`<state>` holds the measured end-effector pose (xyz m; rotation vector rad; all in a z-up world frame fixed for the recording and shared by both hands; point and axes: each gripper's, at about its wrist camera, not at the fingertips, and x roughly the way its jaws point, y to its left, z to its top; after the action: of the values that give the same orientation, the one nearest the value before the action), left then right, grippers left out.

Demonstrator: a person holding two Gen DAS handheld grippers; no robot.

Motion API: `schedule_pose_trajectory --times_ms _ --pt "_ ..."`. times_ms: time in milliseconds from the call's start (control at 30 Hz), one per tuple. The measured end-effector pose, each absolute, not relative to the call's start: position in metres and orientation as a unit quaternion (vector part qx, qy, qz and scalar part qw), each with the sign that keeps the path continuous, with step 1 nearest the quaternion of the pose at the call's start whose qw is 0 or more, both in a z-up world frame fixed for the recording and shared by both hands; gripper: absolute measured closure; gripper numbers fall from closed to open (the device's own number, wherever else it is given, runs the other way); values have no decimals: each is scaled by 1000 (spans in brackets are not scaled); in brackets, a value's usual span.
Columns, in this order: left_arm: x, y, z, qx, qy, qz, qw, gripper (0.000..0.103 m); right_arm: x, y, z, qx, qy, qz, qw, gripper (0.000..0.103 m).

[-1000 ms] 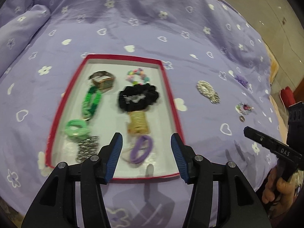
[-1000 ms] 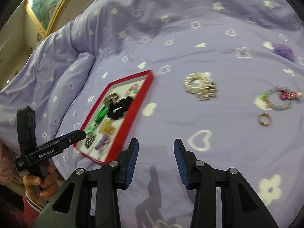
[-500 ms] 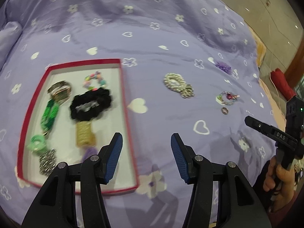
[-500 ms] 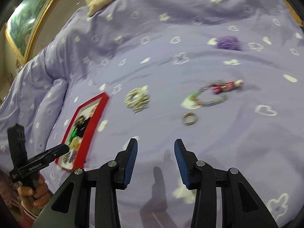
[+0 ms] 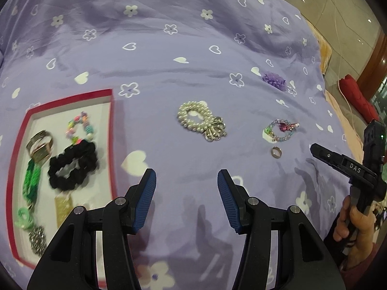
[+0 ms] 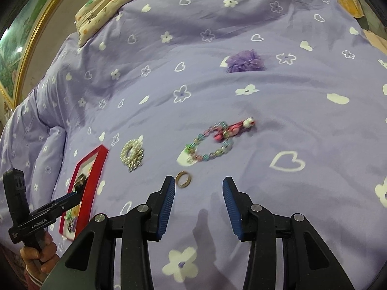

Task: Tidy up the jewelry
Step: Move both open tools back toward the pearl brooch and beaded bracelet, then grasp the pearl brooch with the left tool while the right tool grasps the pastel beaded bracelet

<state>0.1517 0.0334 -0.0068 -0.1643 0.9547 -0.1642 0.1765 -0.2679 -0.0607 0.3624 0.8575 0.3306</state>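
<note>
Left gripper [image 5: 186,193]: jaws sitting roughly half open, nothing between the blue pads [image 5: 145,200], hovering over bare purple bedspread [image 5: 169,48] just right of the tray.
Right gripper [image 6: 198,203]: jaws parted a bit narrower than the left's, gripping nothing, pads clear of the fabric as far as the view is showing.
Ring [image 6: 183,179]: lying flat on the bedspread just beyond the right gripper's left fingertip [image 6: 169,186], close to it but apart, outside the gap between the jaws.
Beaded bracelet [image 6: 212,142]: pastel beads with a pink charm, lying ahead of the right gripper, just past the ring.
Pearl bracelet [image 5: 198,118]: multi-strand with a silver bow, lying ahead of the left gripper, between the tray and the beaded bracelet.
Purple scrunchie [image 6: 244,61]: sitting far out on the bedspread, well apart from both grippers.
Red-rimmed tray [image 5: 111,130]: lying at the left of the left wrist view, already holding a black scrunchie [image 5: 72,166], a gold watch [image 5: 40,147], a green chain [image 5: 31,181], a pastel bead bracelet [image 5: 79,128], a gold clip and a dark sparkly piece.
Hands: right hand [image 5: 355,224] gripping its handle at the right edge of the left wrist view; left hand [image 6: 38,256] doing the same at lower left of the right wrist view.
Blur: tray contents smearing slightly.
</note>
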Motion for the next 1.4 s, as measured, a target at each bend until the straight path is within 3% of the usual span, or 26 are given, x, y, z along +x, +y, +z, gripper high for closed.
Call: schedule_pose_trajectory --times_ms 967,1067,1100,1133,1167,1233,1267,1400 --pt "269 -23 -53 -19 482 -115 868 51 247 -254 -95 136 447 125 875 59" --pt "278 -26 -67 -13 495 -114 861 52 248 -246 -95 116 444 125 880 70" --pt "278 -27 -69 -11 494 -115 862 57 248 -245 -96 111 445 125 880 86" --pt "277 -27 -69 -8 489 -119 864 62 247 -245 -96 112 445 127 879 92" --pt "275 -28 -69 -9 488 -128 863 78 247 -245 -96 117 446 132 877 95" --pt "271 -29 -66 -5 488 -131 863 78 244 -246 -93 123 441 142 878 95" --pt "268 -29 -65 -1 486 -130 864 90 242 -244 -91 123 438 148 878 95" --pt "256 -18 -57 -21 484 -136 864 91 233 -232 -74 125 416 172 884 96"
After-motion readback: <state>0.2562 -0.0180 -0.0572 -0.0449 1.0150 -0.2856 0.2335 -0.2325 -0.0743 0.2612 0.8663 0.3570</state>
